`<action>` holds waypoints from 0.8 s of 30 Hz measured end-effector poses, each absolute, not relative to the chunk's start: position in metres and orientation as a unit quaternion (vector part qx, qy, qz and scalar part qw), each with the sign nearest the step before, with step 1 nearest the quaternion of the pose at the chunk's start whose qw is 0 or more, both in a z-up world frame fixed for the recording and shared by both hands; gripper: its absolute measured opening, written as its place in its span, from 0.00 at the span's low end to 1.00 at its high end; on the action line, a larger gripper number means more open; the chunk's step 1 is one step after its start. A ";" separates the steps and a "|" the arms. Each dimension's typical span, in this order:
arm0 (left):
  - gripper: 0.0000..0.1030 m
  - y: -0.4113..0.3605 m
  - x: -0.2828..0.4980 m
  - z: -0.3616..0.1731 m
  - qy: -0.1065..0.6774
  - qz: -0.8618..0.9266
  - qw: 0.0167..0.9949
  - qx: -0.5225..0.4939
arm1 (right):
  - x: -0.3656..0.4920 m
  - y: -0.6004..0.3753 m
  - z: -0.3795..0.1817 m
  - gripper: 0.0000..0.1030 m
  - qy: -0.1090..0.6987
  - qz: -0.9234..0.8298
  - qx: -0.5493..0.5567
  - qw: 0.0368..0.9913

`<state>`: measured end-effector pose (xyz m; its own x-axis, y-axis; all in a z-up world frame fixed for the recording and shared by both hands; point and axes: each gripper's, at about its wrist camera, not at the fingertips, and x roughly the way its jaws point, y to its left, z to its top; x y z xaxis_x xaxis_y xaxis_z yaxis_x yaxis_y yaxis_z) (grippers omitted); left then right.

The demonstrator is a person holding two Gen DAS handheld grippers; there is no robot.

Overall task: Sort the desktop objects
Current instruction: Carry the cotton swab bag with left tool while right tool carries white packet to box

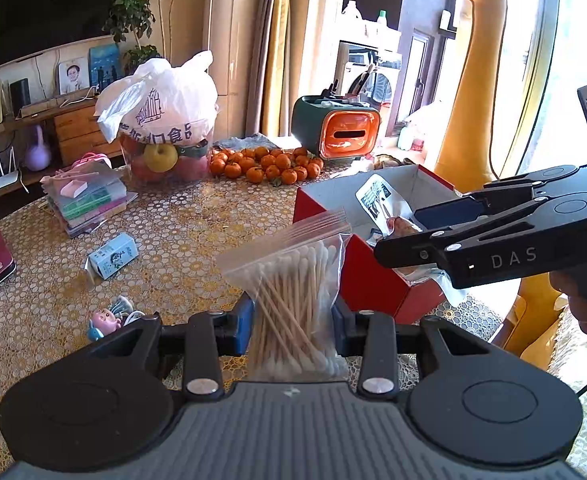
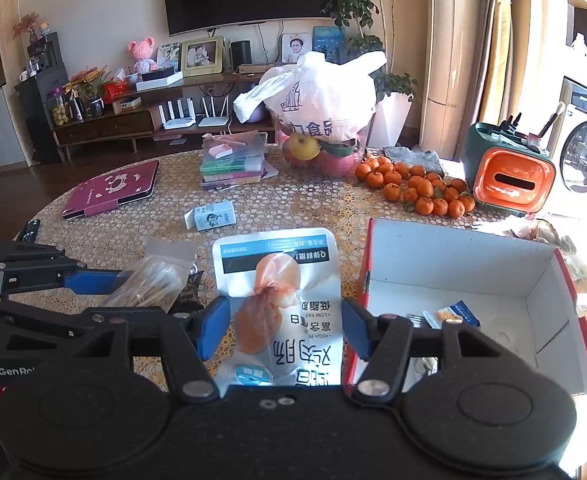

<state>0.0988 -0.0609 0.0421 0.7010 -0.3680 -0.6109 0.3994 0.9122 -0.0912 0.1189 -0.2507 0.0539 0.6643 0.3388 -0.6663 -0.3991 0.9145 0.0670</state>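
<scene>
Two grippers working: left gripper (image 1: 291, 320) pinching one cotton swab bag (image 1: 293, 292), right gripper (image 2: 285, 328) clamping one sausage packet (image 2: 277, 300) beside one red box (image 2: 473, 276).

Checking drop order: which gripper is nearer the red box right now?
Right. The right gripper, shut on a snack packet, sits at the red box rim. The left gripper, shut on a bag of cotton swabs, is farther out over the table.
</scene>
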 end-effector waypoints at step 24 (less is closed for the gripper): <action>0.36 -0.159 0.145 0.041 0.332 -0.261 0.905 0.058 | 0.139 -0.363 0.052 0.59 0.357 0.105 -0.024 0.928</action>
<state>0.1449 -0.1587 0.0409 0.6435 -0.4339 -0.6306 0.5104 0.8571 -0.0690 0.1392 -0.3629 0.0524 0.7235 0.1776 -0.6671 -0.2116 0.9769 0.0306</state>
